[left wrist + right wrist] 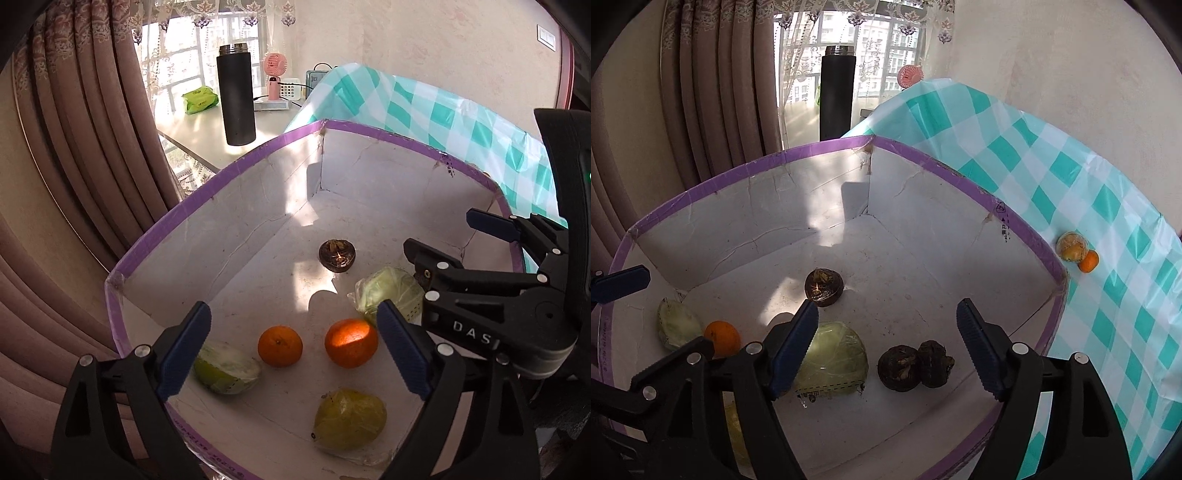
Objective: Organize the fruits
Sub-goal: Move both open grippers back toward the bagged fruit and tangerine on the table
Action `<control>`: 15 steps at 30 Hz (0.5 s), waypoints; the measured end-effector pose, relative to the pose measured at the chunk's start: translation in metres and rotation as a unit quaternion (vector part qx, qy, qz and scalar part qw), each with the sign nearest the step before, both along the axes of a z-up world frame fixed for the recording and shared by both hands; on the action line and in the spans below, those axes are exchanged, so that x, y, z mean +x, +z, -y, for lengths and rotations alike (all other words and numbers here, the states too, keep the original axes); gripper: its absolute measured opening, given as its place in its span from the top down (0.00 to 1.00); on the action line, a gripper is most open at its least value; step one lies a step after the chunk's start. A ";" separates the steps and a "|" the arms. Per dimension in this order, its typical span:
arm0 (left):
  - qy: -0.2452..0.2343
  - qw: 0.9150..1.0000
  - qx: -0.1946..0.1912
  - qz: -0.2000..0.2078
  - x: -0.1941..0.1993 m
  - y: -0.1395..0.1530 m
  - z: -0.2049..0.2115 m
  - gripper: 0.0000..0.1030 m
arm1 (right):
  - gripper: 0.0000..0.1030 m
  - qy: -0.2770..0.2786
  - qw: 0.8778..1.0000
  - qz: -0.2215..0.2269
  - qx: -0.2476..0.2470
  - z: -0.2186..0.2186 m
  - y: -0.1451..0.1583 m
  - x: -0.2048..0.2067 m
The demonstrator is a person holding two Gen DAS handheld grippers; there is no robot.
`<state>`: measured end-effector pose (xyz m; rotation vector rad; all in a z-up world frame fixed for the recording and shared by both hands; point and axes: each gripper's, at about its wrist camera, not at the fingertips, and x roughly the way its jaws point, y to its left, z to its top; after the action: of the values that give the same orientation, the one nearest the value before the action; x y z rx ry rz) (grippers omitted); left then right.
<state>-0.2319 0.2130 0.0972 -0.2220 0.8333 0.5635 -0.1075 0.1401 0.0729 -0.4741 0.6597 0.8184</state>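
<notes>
both tongs hang over a white cardboard box (236,258) with a purple taped rim, pointing down into it.

left tongs (293,350): jaws stand wide apart, nothing between the pads. below the gap, on the box floor, lie two oranges, the left orange (279,346) and the sunlit orange (351,343), near each other but apart. a wrapped green fruit (227,373) lies just beside the left pad. a yellow-green wrapped fruit (349,419) lies nearer the camera. a dark brown round fruit (337,255) sits further in, alone. a second wrapped green fruit (388,291) lies at the right, partly behind the right tongs (439,236), which enter this view from the right.

right tongs (888,332): jaws also stand well open, gripping nothing. under the gap sit two dark brown fruits (916,365), touching each other. the wrapped green fruit (834,362) lies beside the left pad, partly covered by it.

outside the box, on the teal-and-white checked cloth (1052,166), a netted yellow fruit (1071,245) and a small orange (1088,261) lie touching.

a black flask (235,94) stands on the desk (192,129) behind the box, near a pink fan (275,74) and a green packet (199,99).
</notes>
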 end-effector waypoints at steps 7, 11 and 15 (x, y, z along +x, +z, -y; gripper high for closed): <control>0.029 0.998 0.050 0.007 -0.001 0.019 0.013 0.06 | 0.15 0.008 0.997 0.013 0.078 0.022 0.008 -0.001; 0.032 0.992 0.094 0.084 -0.010 0.049 0.039 0.04 | 0.16 -0.013 0.988 0.016 0.155 0.054 0.028 0.010; -0.017 0.975 0.149 0.163 -0.009 0.070 0.087 0.04 | 0.16 -0.056 0.977 0.019 0.207 0.099 0.036 0.031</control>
<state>-0.2409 0.1262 0.1671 -0.0214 0.4258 0.5926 -0.0766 0.0415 0.1091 -0.0733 0.4601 0.8108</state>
